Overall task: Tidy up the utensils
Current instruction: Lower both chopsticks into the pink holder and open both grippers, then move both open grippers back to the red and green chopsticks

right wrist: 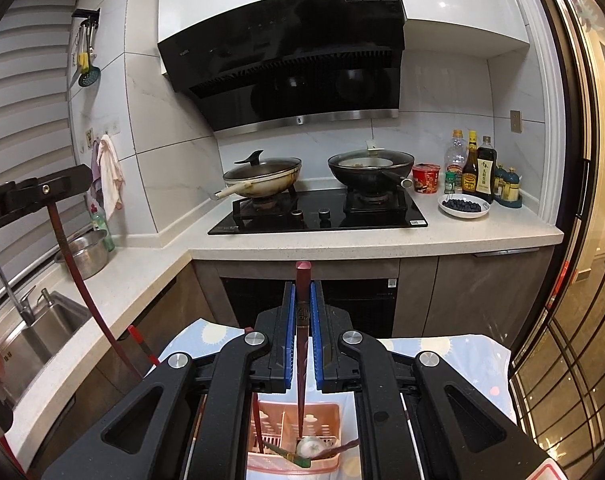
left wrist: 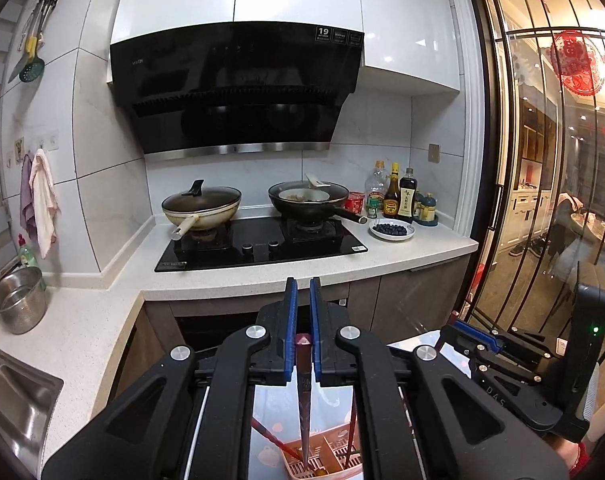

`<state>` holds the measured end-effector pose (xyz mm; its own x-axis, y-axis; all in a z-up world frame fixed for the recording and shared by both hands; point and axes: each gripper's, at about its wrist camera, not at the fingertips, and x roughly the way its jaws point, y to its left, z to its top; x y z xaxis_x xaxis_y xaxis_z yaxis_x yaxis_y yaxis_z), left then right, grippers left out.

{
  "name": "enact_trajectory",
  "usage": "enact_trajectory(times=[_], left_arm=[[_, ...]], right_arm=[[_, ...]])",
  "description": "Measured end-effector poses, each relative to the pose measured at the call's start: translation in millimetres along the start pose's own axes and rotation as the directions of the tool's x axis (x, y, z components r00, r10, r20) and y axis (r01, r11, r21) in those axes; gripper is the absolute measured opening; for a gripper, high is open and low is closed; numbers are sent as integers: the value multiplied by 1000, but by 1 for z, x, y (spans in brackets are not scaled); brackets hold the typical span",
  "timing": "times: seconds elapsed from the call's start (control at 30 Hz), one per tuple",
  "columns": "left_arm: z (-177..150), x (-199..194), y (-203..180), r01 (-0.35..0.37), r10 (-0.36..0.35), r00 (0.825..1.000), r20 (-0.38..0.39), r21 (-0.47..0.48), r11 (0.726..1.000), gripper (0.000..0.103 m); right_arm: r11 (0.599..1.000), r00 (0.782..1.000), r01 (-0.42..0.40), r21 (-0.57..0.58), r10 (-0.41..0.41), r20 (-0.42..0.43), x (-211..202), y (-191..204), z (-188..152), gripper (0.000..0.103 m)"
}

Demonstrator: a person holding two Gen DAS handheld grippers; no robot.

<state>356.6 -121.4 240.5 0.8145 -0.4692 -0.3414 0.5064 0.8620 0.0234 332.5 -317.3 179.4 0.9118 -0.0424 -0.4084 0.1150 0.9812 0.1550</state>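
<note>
My left gripper [left wrist: 303, 292] is shut on a dark red chopstick [left wrist: 303, 392] that points down into a pink utensil holder [left wrist: 322, 460]. My right gripper [right wrist: 301, 292] is shut on another dark red chopstick [right wrist: 301, 344], its tip down in the same pink holder [right wrist: 298, 436]. The holder has other chopsticks and a spoon [right wrist: 308, 448] in it. The left gripper and its chopstick also show at the left of the right wrist view [right wrist: 78, 280]. The right gripper body shows at the right of the left wrist view [left wrist: 542, 360].
The holder stands on a table with a patterned blue-white cloth [right wrist: 442, 352]. Ahead is a counter [right wrist: 382, 236] with a stove, two woks [right wrist: 262, 176], bottles [right wrist: 470, 168] and a blueberry plate [right wrist: 464, 205]. A sink [right wrist: 42, 328] and steel pot [right wrist: 84, 254] lie left. A glass door [right wrist: 582, 240] stands right.
</note>
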Motion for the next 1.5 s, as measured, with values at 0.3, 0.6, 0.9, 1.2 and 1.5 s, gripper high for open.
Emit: enact_trajectory(times=[0.3, 0.6, 0.9, 1.2, 1.5], left_arm=[[-18, 21, 3, 3, -4, 998, -66, -23, 1000, 6], [-43, 21, 3, -78, 73, 994, -82, -57, 995, 65], [-88, -4, -4, -105, 98, 986, -137, -43, 994, 85], [-163, -40, -23, -126, 113, 963, -243, -38, 991, 96], [-249, -70, -33, -135, 100, 902, -421, -55, 989, 96]], right_arm=[[1000, 999, 16, -12, -16, -51, 15, -1, -19, 7], [999, 999, 27, 20, -27, -20, -4, -13, -29, 45], [1000, 1000, 19, 21, -18, -26, -53, -10, -56, 56], [999, 995, 50, -21, -51, -81, -102, 11, -123, 70], [996, 973, 75, -57, -85, -214, -139, 26, -210, 81]])
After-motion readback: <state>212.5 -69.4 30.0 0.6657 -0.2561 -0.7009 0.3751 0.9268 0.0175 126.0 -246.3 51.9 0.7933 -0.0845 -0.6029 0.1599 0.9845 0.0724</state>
